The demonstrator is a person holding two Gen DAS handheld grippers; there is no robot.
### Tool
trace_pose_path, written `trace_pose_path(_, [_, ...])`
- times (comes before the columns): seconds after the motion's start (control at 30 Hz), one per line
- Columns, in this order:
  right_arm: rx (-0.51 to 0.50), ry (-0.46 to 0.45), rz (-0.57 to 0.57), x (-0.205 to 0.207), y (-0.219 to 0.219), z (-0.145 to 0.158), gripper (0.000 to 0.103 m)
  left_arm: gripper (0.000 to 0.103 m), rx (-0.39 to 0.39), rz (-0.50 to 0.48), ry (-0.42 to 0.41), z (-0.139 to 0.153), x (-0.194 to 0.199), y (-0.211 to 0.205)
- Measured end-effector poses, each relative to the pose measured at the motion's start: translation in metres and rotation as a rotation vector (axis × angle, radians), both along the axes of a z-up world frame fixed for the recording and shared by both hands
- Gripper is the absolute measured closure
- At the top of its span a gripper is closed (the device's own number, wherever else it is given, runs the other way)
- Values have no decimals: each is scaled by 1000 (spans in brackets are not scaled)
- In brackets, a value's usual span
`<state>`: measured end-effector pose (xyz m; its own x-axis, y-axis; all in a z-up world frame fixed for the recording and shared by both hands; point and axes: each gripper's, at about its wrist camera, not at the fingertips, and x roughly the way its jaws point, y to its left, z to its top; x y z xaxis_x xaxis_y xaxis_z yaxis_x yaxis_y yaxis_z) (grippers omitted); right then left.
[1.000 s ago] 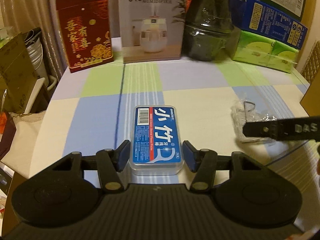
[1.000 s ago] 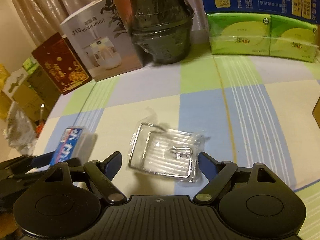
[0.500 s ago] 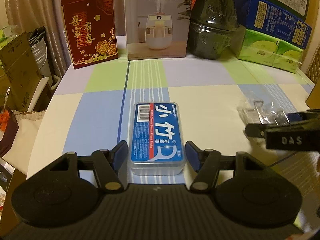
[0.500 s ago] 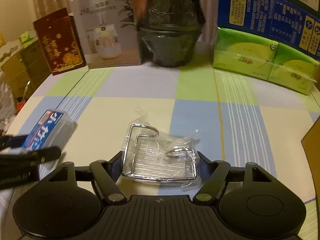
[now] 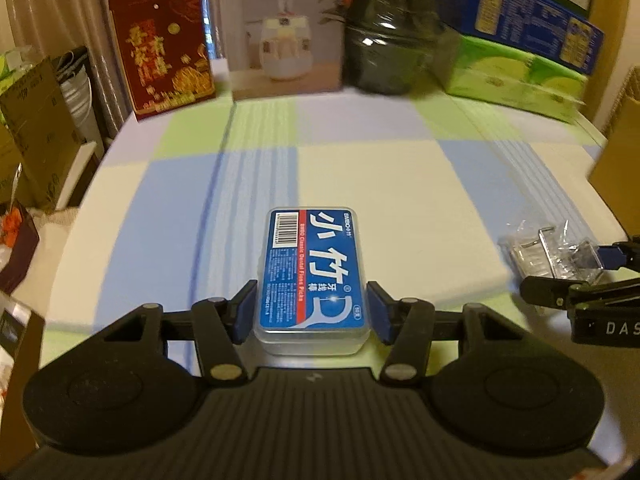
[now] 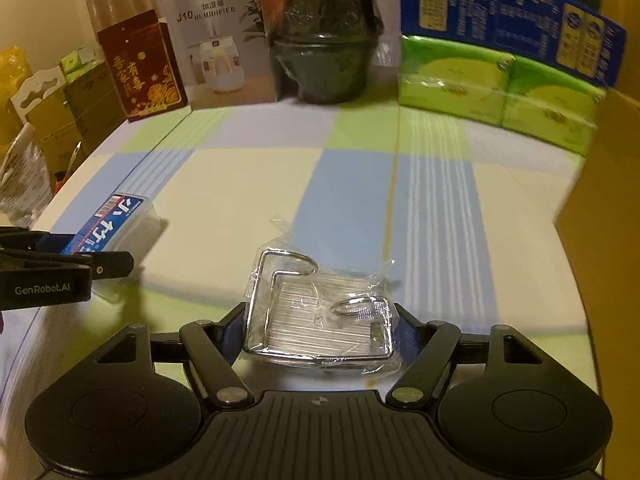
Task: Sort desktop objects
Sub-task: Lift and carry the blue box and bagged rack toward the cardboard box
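A clear plastic box of dental floss picks with a blue label sits between the pads of my left gripper, which is shut on its near end. It also shows in the right wrist view. A metal wire rack wrapped in clear plastic sits between the fingers of my right gripper, which is shut on its sides. The rack also shows in the left wrist view, with the right gripper on it. The left gripper shows in the right wrist view.
Along the back of the checked tablecloth stand a red gift box, a humidifier box, a black wrapped pot, green tissue packs and a blue box. A brown cardboard box stands at the right edge.
Both grippers closed in on their objects: the left onto the floss box, the right forward around the wire rack and shut on it. Both views are now slightly blurred and shifted.
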<state>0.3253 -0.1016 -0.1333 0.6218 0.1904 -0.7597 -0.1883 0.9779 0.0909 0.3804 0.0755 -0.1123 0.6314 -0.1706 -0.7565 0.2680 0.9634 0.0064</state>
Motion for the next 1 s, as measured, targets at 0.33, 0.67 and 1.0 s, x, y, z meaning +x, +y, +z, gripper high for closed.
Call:
trace_pose_path(0.33, [4, 55, 26, -90, -35, 7, 34, 51, -28, -11, 43, 1, -97, -32])
trace_pose_path(0.67, [-53, 25, 68, -118, -42, 3, 34, 50, -31, 8, 39, -4, -100, -30])
trace_pose_path(1.0, [-49, 9, 70, -118, -43, 4, 34, 52, -5, -22, 34, -1, -111, -39])
